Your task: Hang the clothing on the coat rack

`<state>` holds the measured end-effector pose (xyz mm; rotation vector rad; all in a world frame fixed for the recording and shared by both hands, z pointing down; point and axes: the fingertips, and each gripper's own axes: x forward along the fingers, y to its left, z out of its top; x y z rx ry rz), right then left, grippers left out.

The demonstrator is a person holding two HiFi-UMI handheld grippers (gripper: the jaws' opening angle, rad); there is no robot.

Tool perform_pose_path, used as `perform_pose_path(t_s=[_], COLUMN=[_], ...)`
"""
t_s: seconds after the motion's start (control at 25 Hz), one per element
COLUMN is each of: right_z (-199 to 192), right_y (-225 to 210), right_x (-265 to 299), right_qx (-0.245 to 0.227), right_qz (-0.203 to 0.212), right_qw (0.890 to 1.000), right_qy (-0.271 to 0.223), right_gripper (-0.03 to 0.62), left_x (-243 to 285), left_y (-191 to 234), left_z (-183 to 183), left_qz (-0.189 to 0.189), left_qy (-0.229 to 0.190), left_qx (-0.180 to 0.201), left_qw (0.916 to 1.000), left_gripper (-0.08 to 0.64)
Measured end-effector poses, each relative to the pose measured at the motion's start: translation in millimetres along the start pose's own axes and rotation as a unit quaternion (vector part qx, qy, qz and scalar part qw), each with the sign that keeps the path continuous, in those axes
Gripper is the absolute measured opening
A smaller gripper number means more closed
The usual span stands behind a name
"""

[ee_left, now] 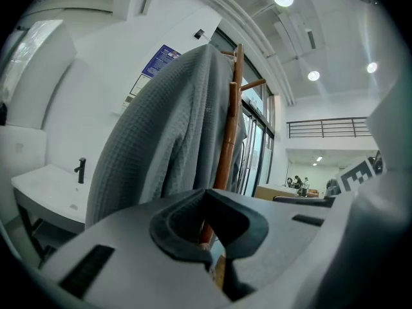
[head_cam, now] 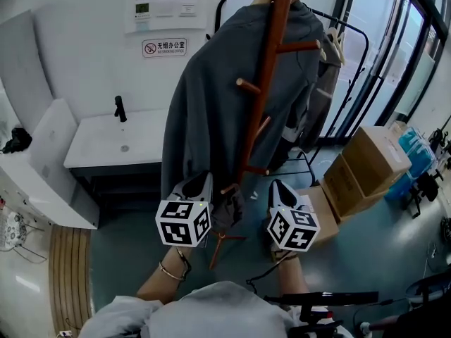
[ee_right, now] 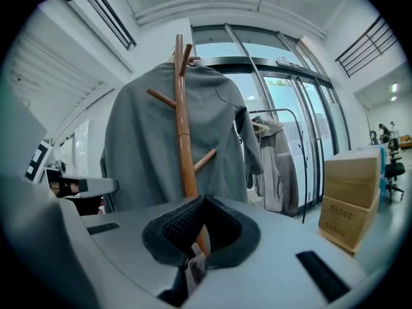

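A grey garment (head_cam: 204,111) hangs draped over the top of the wooden coat rack (head_cam: 271,55), whose pegs stick out on both sides. In the head view my left gripper (head_cam: 199,183) is at the garment's lower hem, left of the pole. My right gripper (head_cam: 278,186) is just right of the pole, apart from the cloth. Seen from the left gripper (ee_left: 206,192), the jaws are shut with nothing in them, the garment (ee_left: 161,147) and pole (ee_left: 226,147) close ahead. The right gripper (ee_right: 201,199) is shut too, facing the pole (ee_right: 185,140) and garment (ee_right: 145,153). A pale scrap shows below its tips.
A white sink counter (head_cam: 106,143) with a black tap (head_cam: 120,109) stands to the left. Behind the rack is a black clothes rail (head_cam: 356,55) with another garment (ee_right: 280,166). Cardboard boxes (head_cam: 370,160) sit on the floor to the right, by glass doors.
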<state>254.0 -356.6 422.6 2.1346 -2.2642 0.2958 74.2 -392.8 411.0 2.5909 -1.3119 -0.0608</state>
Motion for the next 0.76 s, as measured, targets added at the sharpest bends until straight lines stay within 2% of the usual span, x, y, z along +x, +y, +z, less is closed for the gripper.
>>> perform_pose_path(t_s=[0.76], right_z=[-10], right_y=[-15], right_x=[3], right_qx=[0.004], right_qz=[0.007], right_qw=[1.0], right_qy=[0.011], right_gripper=[0.021], left_x=[9], left_y=[-5], left_z=[-18], left_qz=[0.015], left_qy=[0.015], left_qx=[-0.008], left_qw=[0.9997], left_gripper=[0.008])
